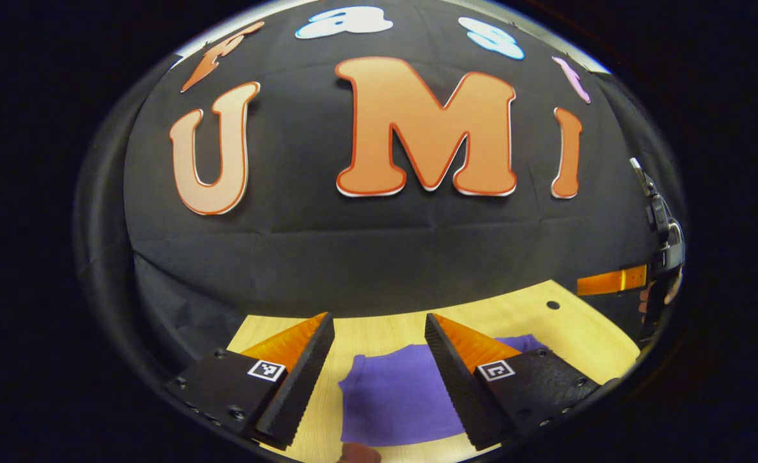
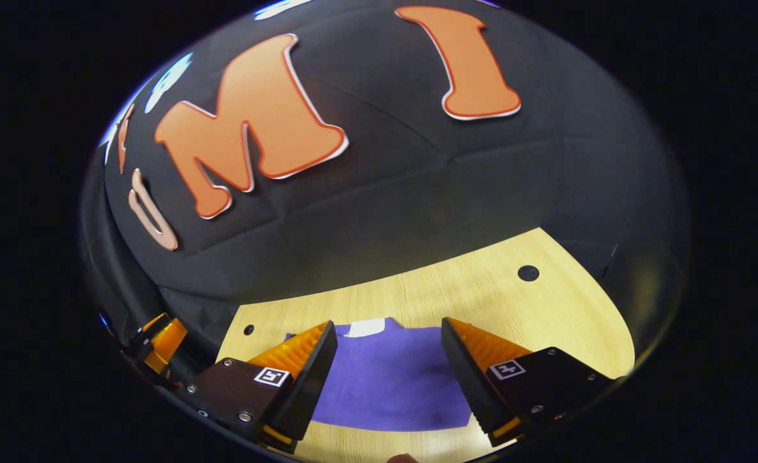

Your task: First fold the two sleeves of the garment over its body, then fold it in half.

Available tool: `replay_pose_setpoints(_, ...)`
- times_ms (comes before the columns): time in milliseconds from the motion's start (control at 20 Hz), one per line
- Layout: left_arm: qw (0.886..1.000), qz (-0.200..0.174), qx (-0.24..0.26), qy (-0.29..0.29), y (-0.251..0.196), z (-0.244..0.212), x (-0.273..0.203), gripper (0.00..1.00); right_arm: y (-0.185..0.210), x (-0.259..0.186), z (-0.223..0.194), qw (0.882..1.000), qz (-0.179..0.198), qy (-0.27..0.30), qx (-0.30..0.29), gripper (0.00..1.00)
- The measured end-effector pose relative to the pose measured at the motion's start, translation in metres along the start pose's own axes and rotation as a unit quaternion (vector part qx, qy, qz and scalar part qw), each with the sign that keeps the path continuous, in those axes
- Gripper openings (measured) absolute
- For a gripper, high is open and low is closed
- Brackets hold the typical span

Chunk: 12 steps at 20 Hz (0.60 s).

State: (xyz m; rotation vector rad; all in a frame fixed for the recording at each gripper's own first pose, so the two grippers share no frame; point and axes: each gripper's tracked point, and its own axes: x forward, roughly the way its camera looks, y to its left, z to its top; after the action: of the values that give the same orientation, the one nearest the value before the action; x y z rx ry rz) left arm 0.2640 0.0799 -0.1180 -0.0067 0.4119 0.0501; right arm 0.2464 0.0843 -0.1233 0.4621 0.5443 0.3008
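Left gripper view and right gripper view alike present the purple garment (image 1: 395, 395) laid compactly on the counter (image 2: 456, 289), both hand-held grippers (image 1: 379, 379) (image 2: 388, 379) held wide apart and empty above it, so folding is judged nearly finished, pending inspection.

One purple garment (image 1: 395, 395) lies on one wooden table (image 1: 578, 334), with two hand-held grippers, left (image 1: 379, 334) and right (image 2: 388, 337).
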Motion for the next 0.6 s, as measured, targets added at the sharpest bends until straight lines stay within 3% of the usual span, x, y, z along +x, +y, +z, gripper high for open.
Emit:
replay_pose_setpoints(150,0.997,-0.034,0.004,-0.07,-0.011,0.026,-0.028,0.94,0.022,-0.027,0.004,0.998,0.009,-0.055,-0.044,0.96)
replay_pose_setpoints(350,0.995,-0.035,0.021,-0.096,-0.016,0.018,-0.077,0.92,0.031,-0.058,0.005,0.993,-0.018,-0.099,-0.055,0.97)
replay_pose_setpoints(450,0.993,-0.048,0.018,-0.109,-0.023,0.019,-0.099,0.92,0.048,-0.074,0.004,0.991,0.005,-0.121,-0.054,0.96)
replay_pose_setpoints(600,0.989,-0.079,0.025,-0.119,-0.035,0.012,-0.122,0.92,0.057,-0.089,-0.005,0.989,-0.004,-0.137,-0.063,0.96)
